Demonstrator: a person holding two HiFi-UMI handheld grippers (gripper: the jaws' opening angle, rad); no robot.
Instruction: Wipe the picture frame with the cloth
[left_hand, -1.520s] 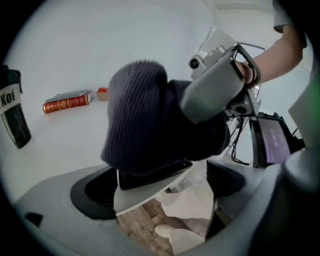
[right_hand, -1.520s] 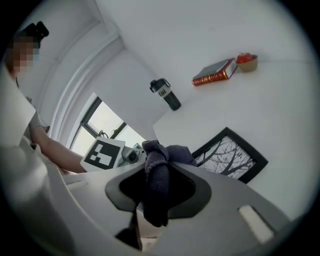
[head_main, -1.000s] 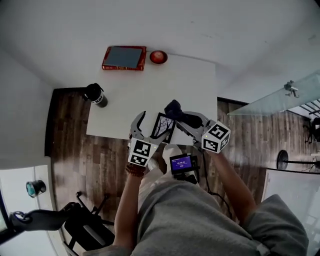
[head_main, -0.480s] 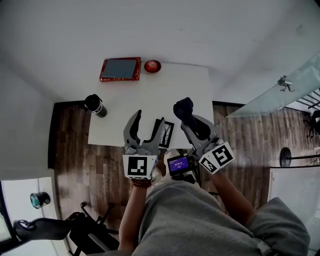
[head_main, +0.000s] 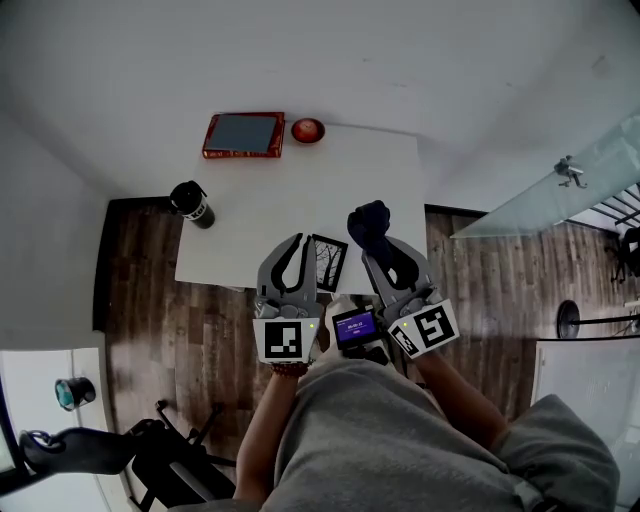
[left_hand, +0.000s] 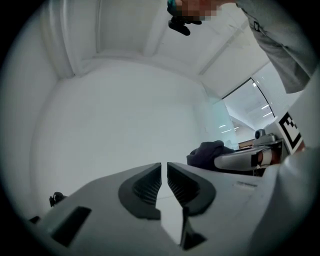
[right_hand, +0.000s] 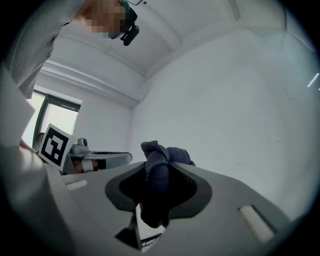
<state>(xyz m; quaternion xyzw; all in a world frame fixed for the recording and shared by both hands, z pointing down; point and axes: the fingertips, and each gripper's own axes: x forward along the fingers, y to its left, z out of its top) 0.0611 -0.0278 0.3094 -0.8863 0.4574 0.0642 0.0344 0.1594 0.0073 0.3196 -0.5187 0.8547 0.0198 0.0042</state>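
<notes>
Left tool (left_hand: 164, 167) freshly closed, empty; right tool (right_hand: 159, 170) tight on cloth (head_main: 368, 222); white table (head_main: 300, 190) over wood floor (head_main: 150, 300).

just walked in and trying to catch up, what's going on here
A person holds a pair of tongs in each hand over the near edge of a white table. The right tongs are clamped on a dark cloth. The left tongs have just been closing and are shut with nothing between them. The picture frame sits at the table's edge beside the left tongs; neither pair holds it, so no wiping is happening right now.
</notes>
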